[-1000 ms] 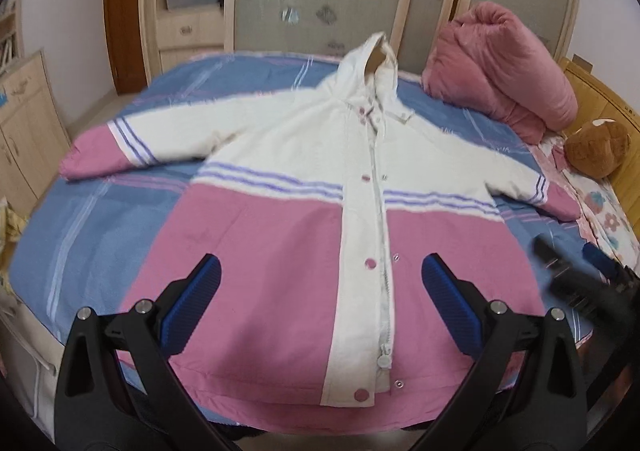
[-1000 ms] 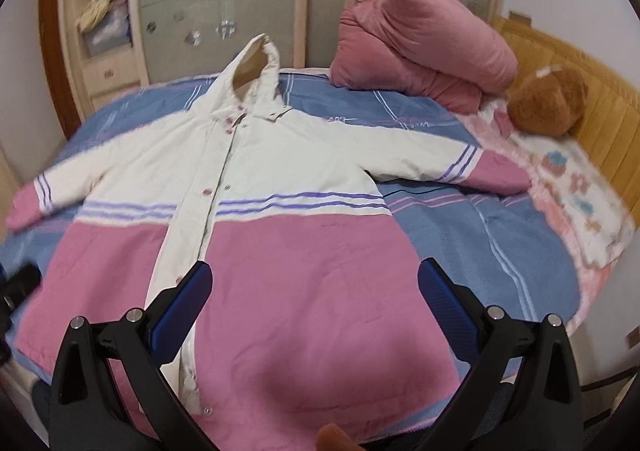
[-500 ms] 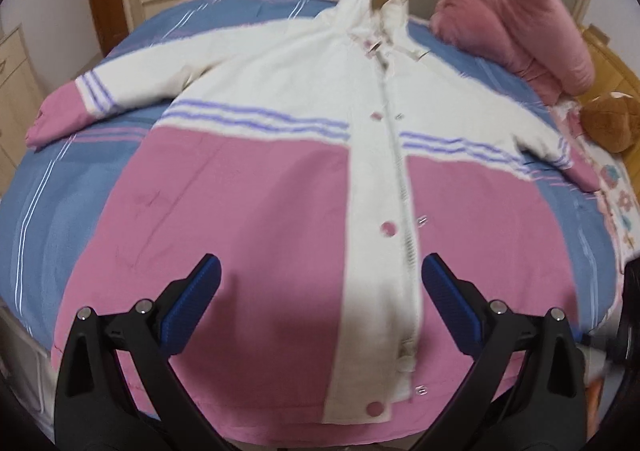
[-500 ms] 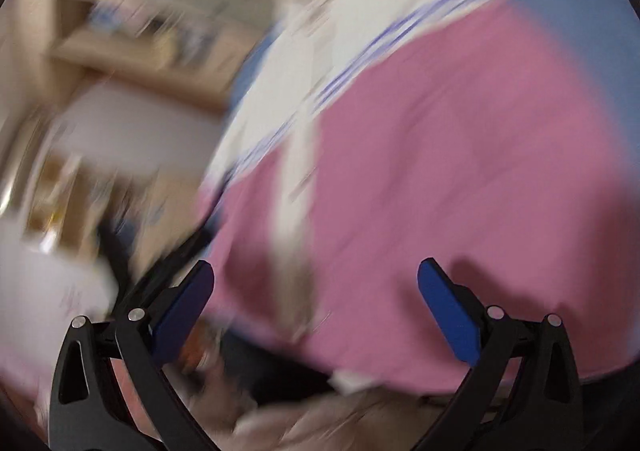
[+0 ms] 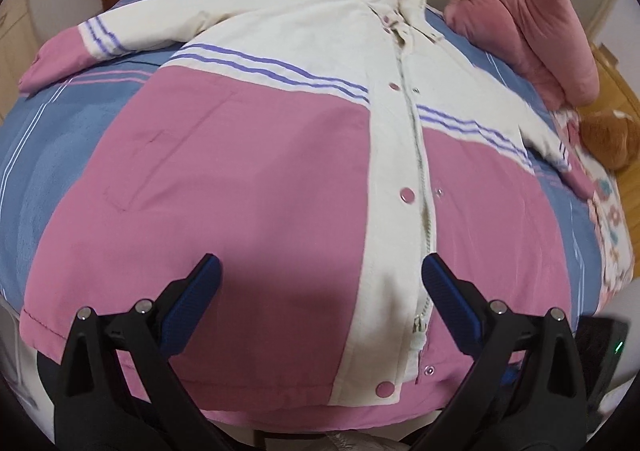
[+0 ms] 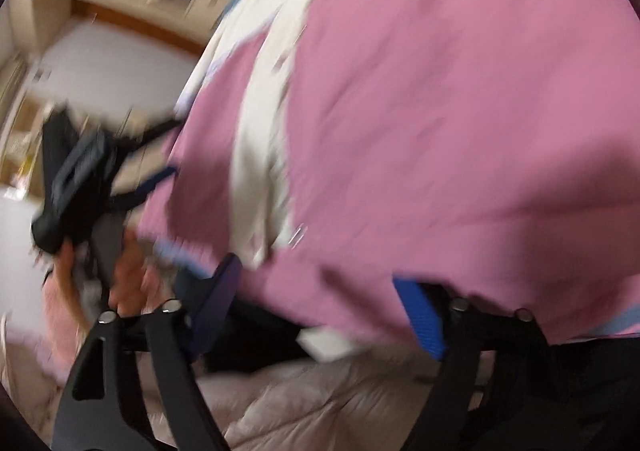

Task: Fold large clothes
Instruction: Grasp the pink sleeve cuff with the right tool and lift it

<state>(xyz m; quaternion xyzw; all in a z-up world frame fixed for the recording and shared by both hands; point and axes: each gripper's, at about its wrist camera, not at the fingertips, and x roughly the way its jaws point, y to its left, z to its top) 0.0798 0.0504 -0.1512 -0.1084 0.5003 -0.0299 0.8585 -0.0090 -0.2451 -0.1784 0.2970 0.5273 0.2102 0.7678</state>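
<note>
One jacket, one bed, two tools are counted.
One pink and cream hooded jacket (image 5: pixel 256 171) is seen spread on one bed (image 5: pixel 60 155); one rolled pink quilt (image 5: pixel 532 31) and one brown plush toy (image 5: pixel 608 135) are counted beside it. Two sleeves, four pink snap buttons and one zip are seen. One left tool (image 5: pixel 318 291) and one right tool (image 6: pixel 320 303) are counted.

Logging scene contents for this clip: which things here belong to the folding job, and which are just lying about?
Job: pink and cream hooded jacket spread on the blue striped bedspread; left hand-held gripper; right hand-held gripper, its jaws just closing around the hem.

Lying about: rolled pink quilt; brown plush toy; floral pillow.
</note>
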